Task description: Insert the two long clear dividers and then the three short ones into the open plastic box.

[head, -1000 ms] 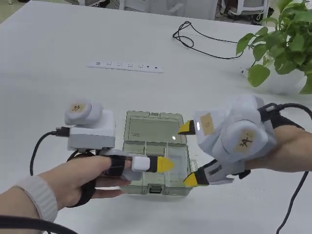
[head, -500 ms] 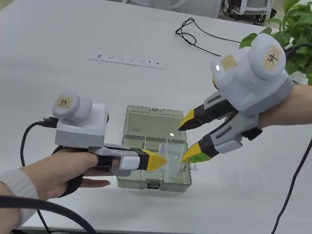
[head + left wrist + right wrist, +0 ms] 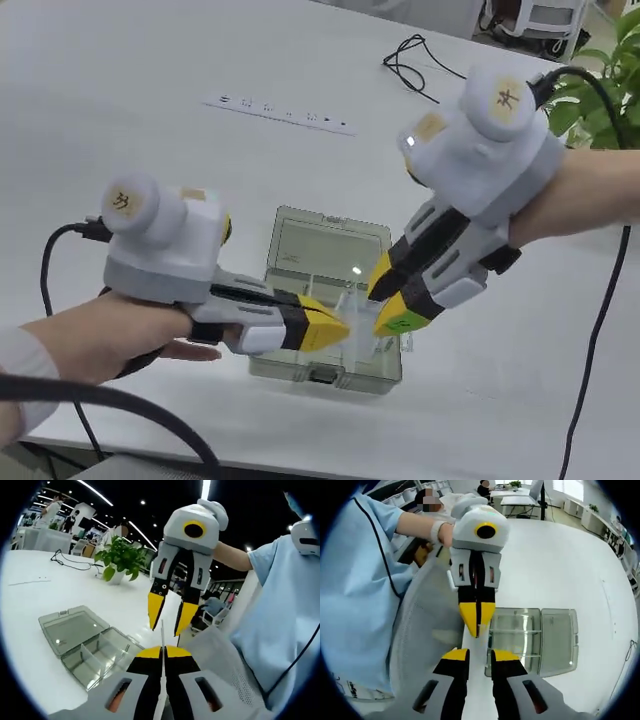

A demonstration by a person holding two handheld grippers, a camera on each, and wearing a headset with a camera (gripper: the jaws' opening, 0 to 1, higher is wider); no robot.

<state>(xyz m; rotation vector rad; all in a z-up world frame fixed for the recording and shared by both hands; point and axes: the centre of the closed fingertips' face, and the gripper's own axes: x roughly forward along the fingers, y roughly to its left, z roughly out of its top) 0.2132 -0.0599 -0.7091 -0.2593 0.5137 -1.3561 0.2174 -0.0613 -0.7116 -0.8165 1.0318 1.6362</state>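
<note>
The open clear plastic box (image 3: 325,250) lies on the white table with its lid flat behind it, and clear dividers stand in its tray (image 3: 100,652). My left gripper (image 3: 330,328) is shut on a clear divider (image 3: 357,318), which it holds above the tray's right end. In the left gripper view the divider (image 3: 162,635) is edge-on, rising from my shut yellow tips (image 3: 162,652). My right gripper (image 3: 392,303) faces it, open, one jaw on each side of the divider's far edge (image 3: 169,620). The right gripper view has my open gripper (image 3: 480,656) below the left gripper (image 3: 477,620) and beside the box (image 3: 535,640).
A white power strip (image 3: 280,112) lies beyond the box, and a black cable (image 3: 420,60) coils farther back. A potted plant (image 3: 610,60) stands at the back right. The table's near edge runs just below the box. A grey cable trails from each gripper.
My left gripper has lifted the clear divider up off the tray. My right gripper has swung round from over the box to face it, its jaws narrowed around the divider's edge.
</note>
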